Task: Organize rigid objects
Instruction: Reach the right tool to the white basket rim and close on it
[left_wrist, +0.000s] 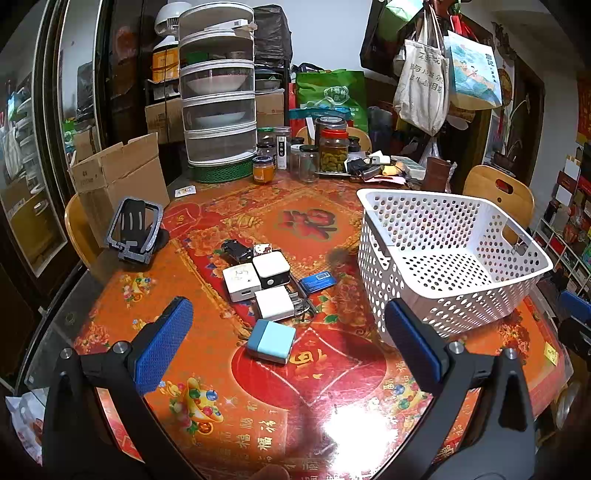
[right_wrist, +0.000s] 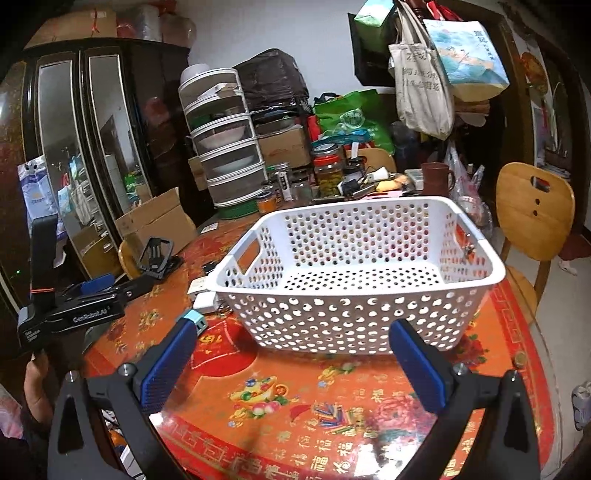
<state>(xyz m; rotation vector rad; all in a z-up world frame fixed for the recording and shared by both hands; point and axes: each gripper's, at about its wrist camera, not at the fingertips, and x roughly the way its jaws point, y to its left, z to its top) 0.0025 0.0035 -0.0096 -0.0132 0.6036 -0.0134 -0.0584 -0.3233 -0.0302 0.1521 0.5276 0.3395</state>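
Note:
A cluster of small chargers and adapters lies mid-table: a light blue block (left_wrist: 271, 341) nearest, a white plug (left_wrist: 275, 302), a white box (left_wrist: 239, 282), a white-and-black box (left_wrist: 272, 269), a black item (left_wrist: 236, 250) and a blue card (left_wrist: 317, 282). A white perforated basket (left_wrist: 448, 258) stands empty to their right; it also fills the right wrist view (right_wrist: 354, 273). My left gripper (left_wrist: 288, 343) is open, just short of the blue block. My right gripper (right_wrist: 291, 358) is open and empty, in front of the basket.
A black phone stand (left_wrist: 135, 230) sits at the table's left edge by a cardboard box (left_wrist: 122, 177). Jars (left_wrist: 332, 151), a stacked food cover (left_wrist: 218, 99) and clutter line the back. Wooden chairs (right_wrist: 533, 218) stand around the table.

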